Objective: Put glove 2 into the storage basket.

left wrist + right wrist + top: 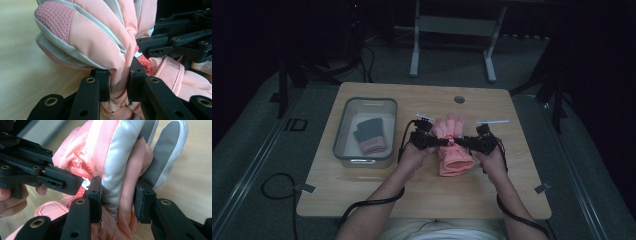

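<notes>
Both my tongs, left (pixel 443 142) and right (pixel 460 143), clench the pink glove (pixel 453 152) mid-frame; I should lift evenly, keeping both grips firm.

A wooden table (pixel 362 190) with rounded corners stands on grey floor, with a small round grey grommet (pixel 459 99) set into its top near the far edge. On its left part sits a translucent grey plastic bin (pixel 341 142), and inside lies a folded pair of dark grey gloves with pink cuffs (pixel 369 135). Beyond the table, the pale legs of a metal frame (pixel 414 55) rise from the floor against a dark background.
</notes>
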Demonstrator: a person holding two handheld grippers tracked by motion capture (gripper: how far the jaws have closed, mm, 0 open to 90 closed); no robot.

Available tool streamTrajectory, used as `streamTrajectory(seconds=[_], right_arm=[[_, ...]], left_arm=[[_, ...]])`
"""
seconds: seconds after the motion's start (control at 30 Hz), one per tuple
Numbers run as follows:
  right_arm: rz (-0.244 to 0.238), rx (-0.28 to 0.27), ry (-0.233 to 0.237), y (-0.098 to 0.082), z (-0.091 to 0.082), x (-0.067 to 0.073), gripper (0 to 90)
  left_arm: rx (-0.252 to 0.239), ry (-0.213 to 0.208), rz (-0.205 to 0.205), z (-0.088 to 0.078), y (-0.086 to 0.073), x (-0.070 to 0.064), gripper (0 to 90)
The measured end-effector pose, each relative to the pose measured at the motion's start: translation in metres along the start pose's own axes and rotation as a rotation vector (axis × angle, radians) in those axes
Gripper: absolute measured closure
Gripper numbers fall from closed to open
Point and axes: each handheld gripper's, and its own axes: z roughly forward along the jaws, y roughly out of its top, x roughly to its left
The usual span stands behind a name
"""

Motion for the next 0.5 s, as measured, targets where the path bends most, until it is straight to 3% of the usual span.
streamTrajectory(seconds=[0.2,0.5], right_arm=[[-0.032,-0.039,0.02,0.025,-0.007,0.02,63.5],[-0.076,-0.051,0.041,0.058,0.008,0.052,63.4]], left_arm=[[-0.03,0.034,0.033,-0.03,0.016,-0.006,75.1],[-0.039,0.097,0.049,-0.075,0.031,0.001,75.0]])
